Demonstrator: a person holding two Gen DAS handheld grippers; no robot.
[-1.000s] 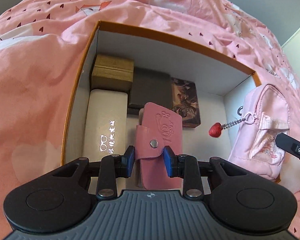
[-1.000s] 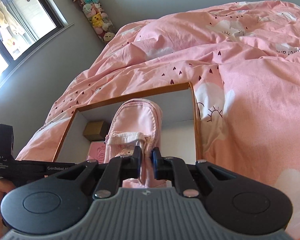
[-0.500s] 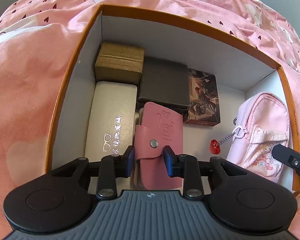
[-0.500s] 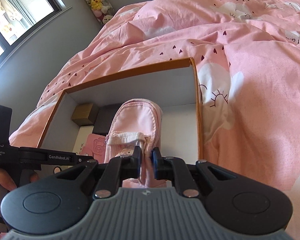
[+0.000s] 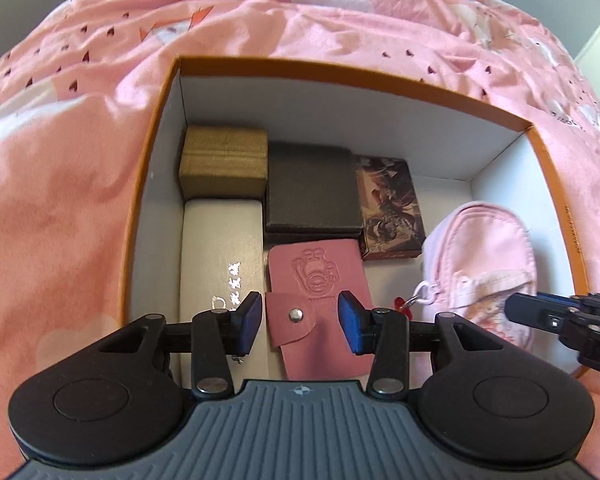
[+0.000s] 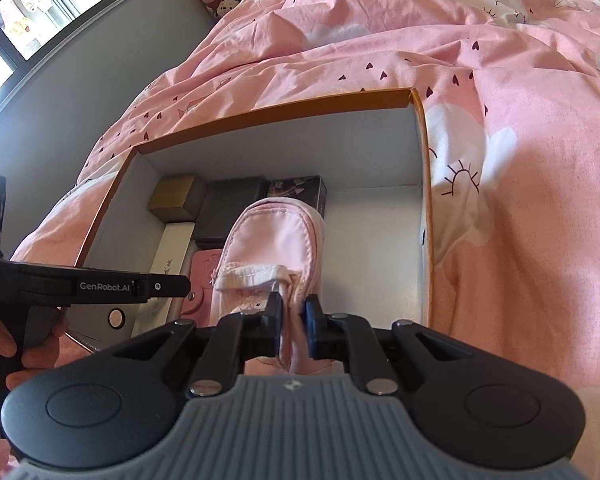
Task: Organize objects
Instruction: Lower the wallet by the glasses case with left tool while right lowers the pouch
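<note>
An orange-rimmed white box (image 5: 352, 76) lies on the pink bedspread. A pink snap key case (image 5: 320, 292) lies flat on the box floor. My left gripper (image 5: 302, 320) is open just above it, one jaw on each side, apart from it. My right gripper (image 6: 293, 322) is shut on the near end of a pale pink pouch (image 6: 276, 240), held inside the box's right half. The pouch (image 5: 488, 268) with its red charm (image 5: 400, 304) also shows in the left wrist view.
In the box lie a tan box (image 5: 224, 164), a dark grey case (image 5: 312, 192), a picture card box (image 5: 392, 204) and a cream glasses case (image 5: 220, 264). White floor (image 6: 372, 248) shows right of the pouch. The pink bedspread (image 6: 500, 120) surrounds the box.
My left gripper has opened and let the pink key case down onto the box floor. My right gripper has carried the pouch lower into the box.
</note>
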